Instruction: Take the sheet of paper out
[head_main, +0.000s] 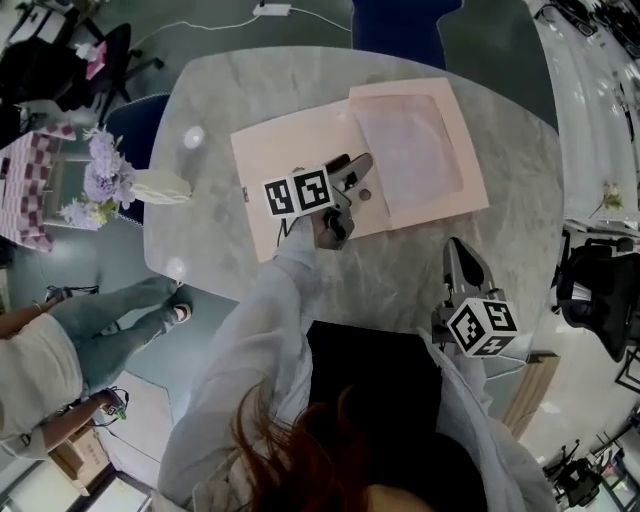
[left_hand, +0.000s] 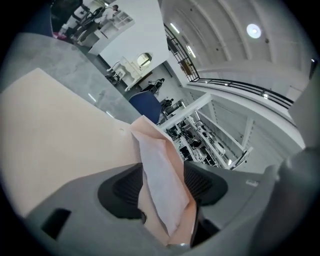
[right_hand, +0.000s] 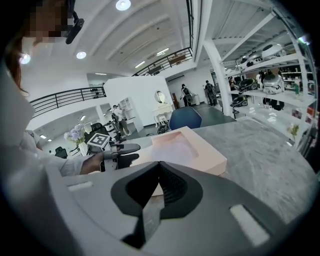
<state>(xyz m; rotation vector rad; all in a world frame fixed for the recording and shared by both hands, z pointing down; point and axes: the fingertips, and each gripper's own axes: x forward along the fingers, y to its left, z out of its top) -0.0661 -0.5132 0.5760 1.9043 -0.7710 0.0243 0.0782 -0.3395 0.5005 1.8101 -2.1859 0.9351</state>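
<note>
**A:** Both jaws busy?

**B:** No. My right gripper (head_main: 458, 250) is nearest me, above the near part of the table (head_main: 400, 290). Its jaws are pressed together with nothing in them.

**A:** And the left?

**B:** My left gripper (head_main: 360, 177) is further out, at the end of my grey sleeve (head_main: 270, 320), above the paper (head_main: 285, 170). Its jaws stand wide apart, one above the other, and the near end of the case (head_main: 420, 150) sits in the gap. They straddle it without clamping it.

**A:** So where exactly is the paper?

**B:** I take the flat pink sheet to be it. It lies on the table left of the case, its right edge meeting the case's left side. Whether that edge is tucked inside, I can't tell.

**A:** And the case?

**B:** Pink as well, lying flat on the table just past my left jaws, with a paler panel sunk into its top.

**A:** Anything further off?

**B:** Purple flowers (head_main: 100, 170) at the table's left edge, well apart from the paper. A blue chair (head_main: 395, 25) stands beyond the far edge.
</note>
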